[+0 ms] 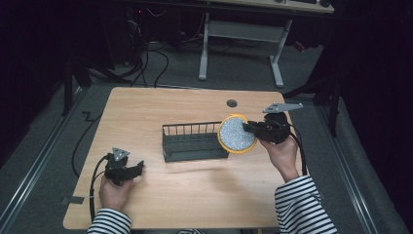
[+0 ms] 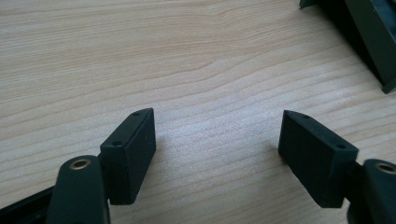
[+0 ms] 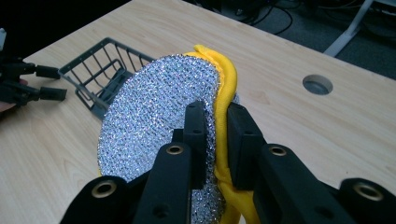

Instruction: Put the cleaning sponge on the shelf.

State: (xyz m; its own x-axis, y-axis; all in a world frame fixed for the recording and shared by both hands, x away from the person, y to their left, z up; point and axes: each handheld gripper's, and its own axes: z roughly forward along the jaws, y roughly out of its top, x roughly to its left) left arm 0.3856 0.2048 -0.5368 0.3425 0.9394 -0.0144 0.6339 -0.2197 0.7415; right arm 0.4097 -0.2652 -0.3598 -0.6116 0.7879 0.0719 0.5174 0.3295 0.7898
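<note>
In the high view, a dark wire basket [image 1: 195,141] stood near the middle of the wooden table [image 1: 160,195], and a round cable hole [image 1: 232,103] lay in the table top beyond it. The right hand-held gripper [image 1: 247,128] held a round scouring pad [image 1: 236,134], silver-faced with a yellow rim, on edge just above the basket's right end; whether pad and basket touched could not be told. The right hand [image 1: 282,153] came in from the lower right in a striped sleeve [image 1: 302,204], wrist bent so the gripper pointed left. The left hand-held gripper [image 1: 138,168] rested low near the table's front left, well apart from the basket.

In the left gripper view, the left hand-held gripper's jaws stood wide apart over bare table, nothing between them. A corner of the basket was cut off at the upper right edge.

In the right gripper view, the right hand-held gripper's jaws were clamped on the scouring pad's edge, one on the silver face, one on the yellow back. The pad hid much of the basket behind it. The left hand-held gripper showed at the far left edge, partly cut off.
</note>
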